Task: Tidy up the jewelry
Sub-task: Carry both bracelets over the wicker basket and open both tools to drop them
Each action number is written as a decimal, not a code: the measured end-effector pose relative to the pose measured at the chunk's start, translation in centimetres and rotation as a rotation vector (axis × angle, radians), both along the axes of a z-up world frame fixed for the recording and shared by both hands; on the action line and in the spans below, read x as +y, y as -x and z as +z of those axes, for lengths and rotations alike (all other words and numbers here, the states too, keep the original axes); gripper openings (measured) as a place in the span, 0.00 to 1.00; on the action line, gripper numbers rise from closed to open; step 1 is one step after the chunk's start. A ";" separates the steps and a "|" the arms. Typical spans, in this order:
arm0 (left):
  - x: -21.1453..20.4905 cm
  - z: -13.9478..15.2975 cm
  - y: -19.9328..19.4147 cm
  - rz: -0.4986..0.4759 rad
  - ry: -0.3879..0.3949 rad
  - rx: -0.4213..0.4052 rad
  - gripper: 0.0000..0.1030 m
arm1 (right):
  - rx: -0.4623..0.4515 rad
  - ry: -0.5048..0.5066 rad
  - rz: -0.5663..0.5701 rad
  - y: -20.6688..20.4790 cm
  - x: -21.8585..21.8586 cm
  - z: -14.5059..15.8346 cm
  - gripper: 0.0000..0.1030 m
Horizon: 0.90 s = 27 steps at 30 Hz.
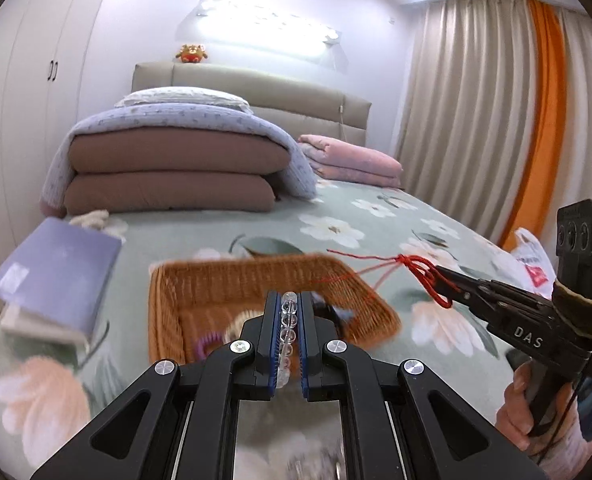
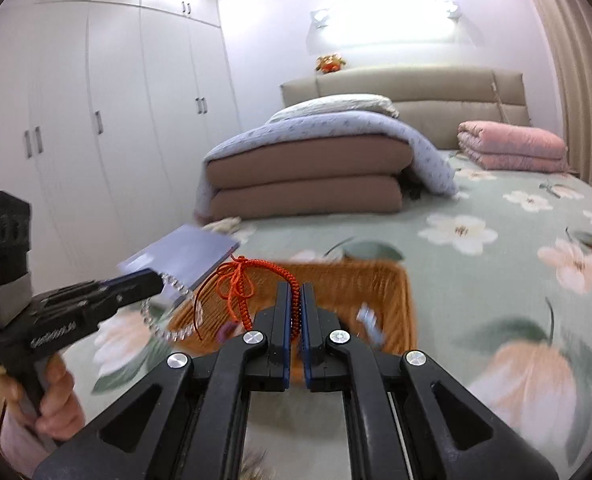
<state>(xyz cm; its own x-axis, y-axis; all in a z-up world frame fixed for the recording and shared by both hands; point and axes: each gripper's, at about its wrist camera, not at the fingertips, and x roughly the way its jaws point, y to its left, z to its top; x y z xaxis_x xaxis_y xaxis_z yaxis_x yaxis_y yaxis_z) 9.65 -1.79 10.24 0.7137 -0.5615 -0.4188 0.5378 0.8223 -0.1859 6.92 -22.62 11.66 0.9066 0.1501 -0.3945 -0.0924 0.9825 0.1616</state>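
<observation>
The left gripper point(image 1: 288, 300) is clamped narrowly on a clear bead bracelet point(image 1: 288, 320), whose glassy beads run in a line between the blue pads; in the right wrist view the same bracelet point(image 2: 164, 320) droops in a loop from the closed tips above the bedspread. The right gripper point(image 2: 294, 292) is pinched tight on a red braided cord bracelet point(image 2: 248, 280), the braid arching out of the jaws and its loose thread ends hanging to the left; from the left wrist view that cord point(image 1: 423, 276) trails off the right gripper's tip toward the basket. A hand point(image 1: 531, 408) wraps the right gripper's handle, and another hand point(image 2: 52, 404) grips the left one. Both bracelets hang above or just beside a woven orange basket point(image 1: 168, 304) that sits on the floral green bedspread point(image 1: 335, 216); small items lie inside it, blurred, among them a purple ring-shaped piece point(image 1: 206, 346). Left of the basket rests a lavender box point(image 1: 56, 272) on a paler one. Farther back are folded brown quilts point(image 1: 168, 176) under a lilac cover and a folded pink quilt point(image 1: 351, 160)
</observation>
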 end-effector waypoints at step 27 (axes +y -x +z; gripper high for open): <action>-2.5 -6.7 -8.0 0.086 -0.065 0.097 0.07 | 0.243 -0.060 -0.122 -7.1 -4.6 -9.0 0.19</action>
<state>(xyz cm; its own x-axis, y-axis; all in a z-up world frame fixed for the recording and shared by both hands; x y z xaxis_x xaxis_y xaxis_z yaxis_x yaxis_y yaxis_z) 17.68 -4.25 3.56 0.7125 -0.4696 -0.5214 0.4470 0.8765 -0.1786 13.99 -27.19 2.66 0.7994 0.0755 -0.5960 0.0743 0.9720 0.2229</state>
